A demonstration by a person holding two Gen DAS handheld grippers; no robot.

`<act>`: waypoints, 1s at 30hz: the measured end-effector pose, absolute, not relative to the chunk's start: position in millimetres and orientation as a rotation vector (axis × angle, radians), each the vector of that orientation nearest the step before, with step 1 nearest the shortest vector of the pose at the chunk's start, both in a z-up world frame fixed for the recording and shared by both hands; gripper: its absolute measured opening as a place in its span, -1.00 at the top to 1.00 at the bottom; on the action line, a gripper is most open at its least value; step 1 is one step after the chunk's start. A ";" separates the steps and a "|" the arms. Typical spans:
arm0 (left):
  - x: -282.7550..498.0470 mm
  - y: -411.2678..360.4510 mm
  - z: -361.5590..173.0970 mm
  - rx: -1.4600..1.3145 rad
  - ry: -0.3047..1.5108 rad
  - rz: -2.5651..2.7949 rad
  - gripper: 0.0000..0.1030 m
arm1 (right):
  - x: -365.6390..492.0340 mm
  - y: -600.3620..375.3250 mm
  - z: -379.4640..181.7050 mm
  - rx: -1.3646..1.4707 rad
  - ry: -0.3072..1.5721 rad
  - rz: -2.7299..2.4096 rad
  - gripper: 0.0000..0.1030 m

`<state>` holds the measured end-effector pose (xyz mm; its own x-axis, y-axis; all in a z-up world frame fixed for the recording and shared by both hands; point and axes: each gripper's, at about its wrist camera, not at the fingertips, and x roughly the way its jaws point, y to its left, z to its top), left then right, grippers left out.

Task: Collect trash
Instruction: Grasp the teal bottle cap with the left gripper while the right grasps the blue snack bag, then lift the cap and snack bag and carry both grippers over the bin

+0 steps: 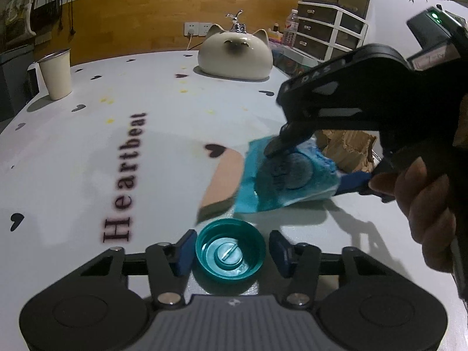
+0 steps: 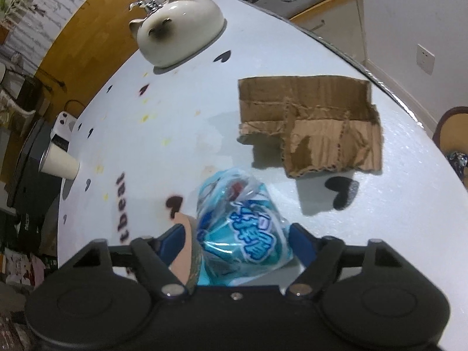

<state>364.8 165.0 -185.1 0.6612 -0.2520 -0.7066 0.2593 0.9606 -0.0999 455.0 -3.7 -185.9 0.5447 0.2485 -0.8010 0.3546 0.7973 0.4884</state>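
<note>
A teal bottle cap (image 1: 230,251) lies upside down on the white table between the blue pads of my left gripper (image 1: 231,251), which is open around it with small gaps on each side. A crumpled blue plastic wrapper (image 2: 242,234) lies between the fingers of my right gripper (image 2: 238,239), which is open around it; the wrapper also shows in the left wrist view (image 1: 280,175) under the right gripper (image 1: 318,161). A torn piece of brown cardboard (image 2: 313,122) lies flat beyond the wrapper, partly hidden in the left view (image 1: 348,149).
A cat-shaped ceramic basin (image 1: 234,55) with a tap stands at the far side of the table (image 1: 87,146). A cream cup (image 1: 57,74) stands at the far left. Drawer units (image 1: 327,32) and a water bottle (image 1: 291,27) sit behind.
</note>
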 end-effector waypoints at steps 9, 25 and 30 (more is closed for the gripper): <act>355.2 168.0 -181.6 -0.037 0.830 -0.269 0.02 | 457.0 8.1 -181.9 0.526 1.036 0.055 -0.03; 316.2 199.4 -155.2 -0.126 0.874 -0.139 0.02 | 401.2 6.4 -155.9 0.298 1.000 0.174 0.19; 297.3 202.6 -135.6 -0.140 0.865 -0.115 0.02 | 372.2 0.3 -144.0 0.244 0.983 0.183 0.19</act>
<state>297.3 202.6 -135.6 0.6435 -0.1577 -0.7490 0.0439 0.9845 -0.1695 372.2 0.2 -144.0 0.5426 0.2618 -0.7981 -0.0426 0.9575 0.2851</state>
